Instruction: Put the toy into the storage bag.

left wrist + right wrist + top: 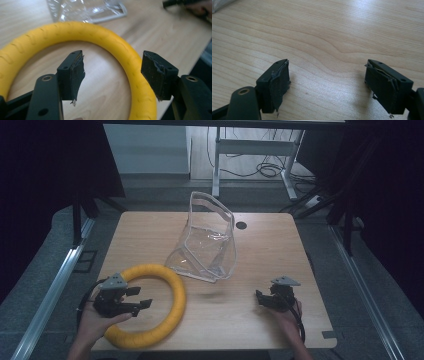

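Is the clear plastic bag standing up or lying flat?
Standing up. The clear plastic bag rises from the table with its top rim open; nothing visible inside.

A: The high view is dim, with black, murky corners; the counter is the lit patch.

B: In the right gripper view a pale glare crosses the wood at upper right. In the left gripper view the upper edge blurs.
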Available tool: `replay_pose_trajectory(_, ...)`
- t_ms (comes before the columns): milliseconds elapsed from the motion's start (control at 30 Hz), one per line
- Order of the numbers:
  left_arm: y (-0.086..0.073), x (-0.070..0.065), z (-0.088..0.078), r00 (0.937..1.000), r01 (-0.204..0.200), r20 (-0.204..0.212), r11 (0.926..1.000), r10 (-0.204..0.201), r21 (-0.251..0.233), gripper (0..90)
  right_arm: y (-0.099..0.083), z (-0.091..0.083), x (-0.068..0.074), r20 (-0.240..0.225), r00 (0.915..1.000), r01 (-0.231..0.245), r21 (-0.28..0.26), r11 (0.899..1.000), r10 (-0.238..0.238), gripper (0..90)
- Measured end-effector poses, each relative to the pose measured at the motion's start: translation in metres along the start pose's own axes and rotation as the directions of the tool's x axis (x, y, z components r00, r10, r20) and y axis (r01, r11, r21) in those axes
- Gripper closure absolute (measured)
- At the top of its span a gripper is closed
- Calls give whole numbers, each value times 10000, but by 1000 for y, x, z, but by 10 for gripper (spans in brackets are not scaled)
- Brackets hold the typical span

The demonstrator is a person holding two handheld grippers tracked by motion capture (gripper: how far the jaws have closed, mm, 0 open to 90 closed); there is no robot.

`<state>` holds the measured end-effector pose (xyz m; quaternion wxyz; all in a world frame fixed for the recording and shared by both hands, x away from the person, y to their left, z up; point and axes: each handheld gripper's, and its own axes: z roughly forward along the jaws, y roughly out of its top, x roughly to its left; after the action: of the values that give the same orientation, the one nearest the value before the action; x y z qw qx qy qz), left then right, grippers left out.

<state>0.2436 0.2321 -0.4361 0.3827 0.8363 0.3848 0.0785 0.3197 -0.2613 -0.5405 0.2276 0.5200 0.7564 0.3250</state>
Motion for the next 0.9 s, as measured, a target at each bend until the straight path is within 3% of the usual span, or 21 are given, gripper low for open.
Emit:
replay_pose_trajectory(100,-4,-8,5,9993,-250,271,9988,239,419,351,0,0,0,12,10000,-7,1,10000,7,198)
replay_pose_trajectory(233,-10,-16,11,9982,-539,330,9940,510,951,347,0,0,0,16,10000,-10,-1,10000,10,198)
replay_pose_trajectory(267,-14,-22,16,9965,-762,446,9886,709,1298,347,0,0,0,16,10000,-6,-1,10000,6,198)
replay_pose_trajectory(467,-23,-37,29,9883,-1354,987,9675,1165,2136,346,0,0,0,35,10000,-27,-3,10000,27,198)
replay_pose_trajectory(533,-26,-40,34,9860,-1462,1137,9599,1219,2391,345,0,0,0,37,10000,-20,0,10000,20,198)
replay_pose_trajectory(567,-26,-40,34,9860,-1462,1137,9599,1219,2391,345,0,0,0,37,10000,-20,0,10000,20,198)
replay_pose_trajectory(600,-29,-41,39,9862,-1459,1145,9543,1195,2609,345,0,0,0,38,10000,-20,-1,10000,20,198)
replay_pose_trajectory(633,-29,-41,39,9862,-1459,1145,9543,1195,2609,345,0,0,0,38,10000,-20,-1,10000,20,198)
replay_pose_trajectory(667,-33,-43,46,9857,-1613,974,9382,1376,3061,345,0,0,0,36,10000,-18,-2,10000,18,198)
replay_pose_trajectory(700,-35,-44,49,9847,-1713,869,9287,1509,3289,346,0,0,0,38,10000,-18,-1,10000,18,198)
replay_pose_trajectory(900,-40,-50,60,9772,-2121,749,8892,1989,4055,353,0,0,0,36,10000,-24,-3,10000,24,198)
